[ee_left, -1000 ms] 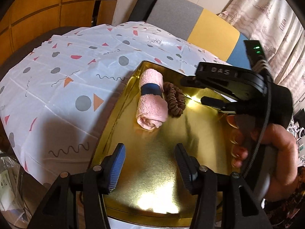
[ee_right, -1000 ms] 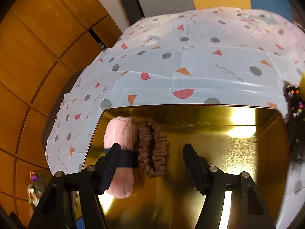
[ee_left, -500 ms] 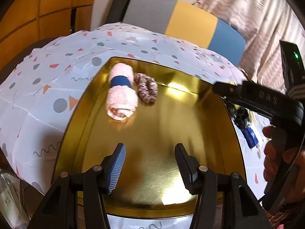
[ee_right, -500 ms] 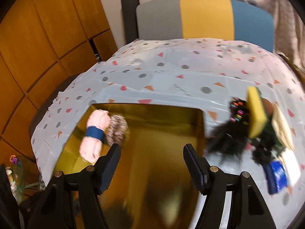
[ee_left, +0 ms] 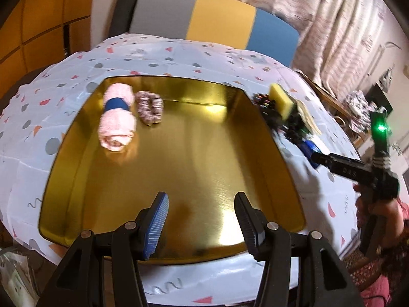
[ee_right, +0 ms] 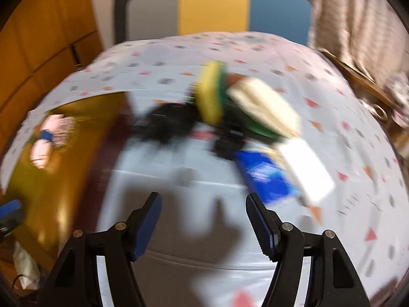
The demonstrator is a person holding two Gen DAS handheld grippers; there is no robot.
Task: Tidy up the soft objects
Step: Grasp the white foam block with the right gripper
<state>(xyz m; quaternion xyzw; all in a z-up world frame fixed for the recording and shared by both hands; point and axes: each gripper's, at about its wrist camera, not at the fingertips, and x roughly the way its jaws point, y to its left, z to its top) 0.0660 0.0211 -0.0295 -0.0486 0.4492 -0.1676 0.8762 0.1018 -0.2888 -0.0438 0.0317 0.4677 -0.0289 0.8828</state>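
Gold metal tray (ee_left: 179, 153) takes up most of the left wrist view, sitting on a table (ee_left: 51, 97) covered with a white cloth printed with grey dots and red and orange triangles. In the upper left of the tray there's a rolled pink towel (ee_left: 117, 122) with a dark blue band around its middle, and a brownish scrunchie (ee_left: 150, 107) right beside it on the right, looks like they're touching. The left tongs (ee_left: 202, 215) sit at the bottom centre of that frame, fingers parted with nothing between them, just bare tray behind the gap. Off the tray's upper right corner, on the cloth, is a jumble of stuff: a yellow sponge (ee_left: 280, 99), something black and tangled that I can't really identify, and a blue packet (ee_left: 310, 148). At the right edge you can see the right tongs (ee_left: 315, 156) from the side, held in a person's hand (ee_left: 378, 209), with a green light glowing on the handle. The right wrist view is pretty blurry, but its fingers are also standing apart at the bottom of the frame with nothing between them, only cloth and shadow behind them. Above them, centre to right, is the same pile: the yellow sponge with a green backing, a cream-coloured piece (ee_right: 265, 107), the blue packet and a white flat item (ee_right: 306, 168). The tray and pink towel show at the left edge. A grey, yellow and blue chair back (ee_left: 212, 23) is at the top.
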